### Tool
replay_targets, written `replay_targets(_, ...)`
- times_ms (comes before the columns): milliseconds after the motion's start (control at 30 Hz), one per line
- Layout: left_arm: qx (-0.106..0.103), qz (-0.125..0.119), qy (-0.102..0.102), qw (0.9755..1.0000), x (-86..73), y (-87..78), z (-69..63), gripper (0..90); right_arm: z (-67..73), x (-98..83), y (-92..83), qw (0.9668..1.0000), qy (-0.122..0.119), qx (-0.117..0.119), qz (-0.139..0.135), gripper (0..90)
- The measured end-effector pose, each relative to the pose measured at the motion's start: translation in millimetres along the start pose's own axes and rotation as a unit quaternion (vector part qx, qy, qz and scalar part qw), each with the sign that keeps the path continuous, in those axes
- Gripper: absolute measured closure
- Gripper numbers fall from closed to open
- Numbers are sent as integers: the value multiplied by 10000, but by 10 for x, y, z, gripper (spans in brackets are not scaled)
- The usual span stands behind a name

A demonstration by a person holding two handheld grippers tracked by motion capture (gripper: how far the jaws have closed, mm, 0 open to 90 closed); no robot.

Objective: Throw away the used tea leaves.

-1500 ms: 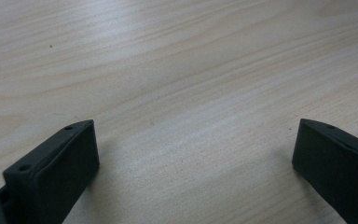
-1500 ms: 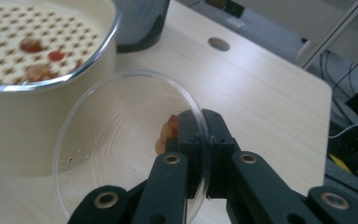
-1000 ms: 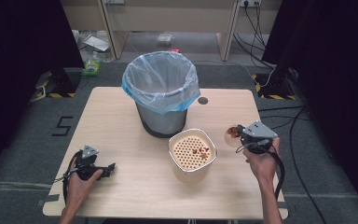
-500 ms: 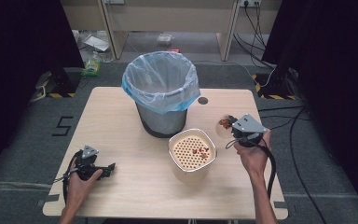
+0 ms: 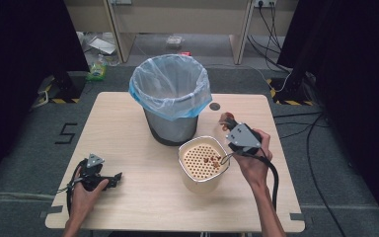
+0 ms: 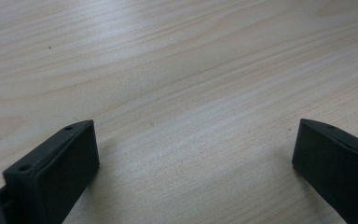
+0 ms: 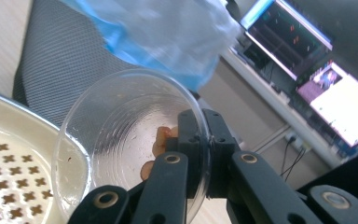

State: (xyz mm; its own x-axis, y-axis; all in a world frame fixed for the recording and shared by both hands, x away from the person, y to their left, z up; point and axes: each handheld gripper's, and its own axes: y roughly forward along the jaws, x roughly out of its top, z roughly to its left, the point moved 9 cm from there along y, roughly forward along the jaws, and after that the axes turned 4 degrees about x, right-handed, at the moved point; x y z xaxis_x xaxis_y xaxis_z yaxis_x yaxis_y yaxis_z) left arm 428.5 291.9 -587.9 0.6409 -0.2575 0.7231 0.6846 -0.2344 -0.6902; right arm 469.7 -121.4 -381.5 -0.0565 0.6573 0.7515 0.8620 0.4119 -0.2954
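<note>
1. High view: the right gripper is raised at the table's right, just right of the bin and beyond the strainer, its hand reaching forward. The left gripper rests near the left edge, pointing right.
2. Left gripper view: jaws stand wide apart over bare wood.
3. Right gripper view: jaws pinch the rim of a clear cup, tilted on its side, with orange bits inside.

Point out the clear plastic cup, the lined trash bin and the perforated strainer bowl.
clear plastic cup (image 7: 116, 135): right gripper view, inner wall.
lined trash bin (image 5: 170, 126): high view, grey mesh side.
perforated strainer bowl (image 5: 197, 159): high view, holed insert.
</note>
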Motion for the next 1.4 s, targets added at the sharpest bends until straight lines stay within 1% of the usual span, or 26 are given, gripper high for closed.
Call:
replay_targets(100,4,-10,-2,10000,-3,-3,-5,0,112,83,-2,9990,-431,-57,-47,877)
replay_targets(200,4,-18,-3,10000,-3,-5,-7,0,207,139,-17,9970,-749,-115,-138,877)
replay_targets(267,8,-24,4,10000,-4,-6,-8,0,227,157,-33,9968,-764,-140,-193,877)
replay_targets(333,5,-22,5,10000,-5,-7,-9,0,251,227,-88,9951,-875,-262,-381,878)
replay_targets(367,5,-22,5,10000,-5,-7,-9,0,251,227,-88,9951,-875,-262,-381,878)
replay_targets(400,4,-21,5,10000,-5,-7,-9,0,255,273,-124,9933,-969,-388,-499,878)
replay_targets(467,5,-22,4,10000,-5,-7,-9,0,279,287,-130,9913,-1109,-469,-529,878)
replay_targets(567,7,-24,6,10000,-5,-8,-9,0,403,257,-122,9861,-1532,-555,-324,878)
replay_targets(600,6,-22,6,10000,-5,-8,-9,0,403,257,-122,9861,-1532,-555,-324,878)
replay_targets(633,4,-21,5,10000,-5,-8,-9,0,477,315,-167,9793,-1876,-635,-413,879)
replay_targets(767,2,-22,3,10000,-5,-7,-9,0,565,276,-156,9722,-2157,-791,-447,880)
replay_targets(800,3,-20,4,10000,-5,-7,-9,0,572,282,-157,9714,-2171,-827,-500,880)
replay_targets(867,2,-21,4,10000,-5,-7,-9,0,550,247,-122,9690,-2249,-935,-408,880)
replay_targets(900,2,-20,4,10000,-5,-7,-9,0,549,252,-130,9680,-2270,-975,-435,881)
replay_targets(933,2,-20,4,10000,-5,-7,-9,0,549,252,-130,9680,-2270,-975,-435,881)
replay_targets(967,0,-20,1,10000,-5,-7,-9,0,558,276,-143,9670,-2286,-992,-530,881)
replay_targets(1033,-1,-17,2,10000,-6,-7,-8,0,561,292,-148,9621,-2433,-1108,-539,881)
replay_targets(1067,-1,-20,0,10000,-5,-7,-9,0,561,292,-148,9621,-2433,-1108,-539,881)
replay_targets(1100,2,-20,4,10000,-5,-7,-9,0,569,311,-162,9578,-2537,-1210,-602,881)
replay_targets(1133,0,-19,2,10000,-5,-7,-9,0,572,303,-146,9551,-2631,-1239,-558,881)
replay_targets(1167,1,-20,3,10000,-5,-7,-9,0,578,297,-140,9541,-2668,-1248,-533,881)
replay_targets(1200,3,-21,4,10000,-5,-8,-9,0,596,310,-154,9533,-2669,-1280,-604,881)
replay_targets(1233,4,-20,5,10000,-6,-8,-9,0,603,325,-156,9492,-2785,-1318,-641,881)
replay_targets(1300,1,-19,2,10000,-5,-7,-9,0,617,291,-109,9496,-2799,-1297,-556,881)
replay_targets(1367,0,-21,1,10000,-5,-7,-9,0,631,328,-133,9450,-2893,-1374,-659,881)
replay_targets(1400,1,-20,2,10000,-6,-7,-9,0,628,336,-131,9448,-2893,-1382,-673,881)
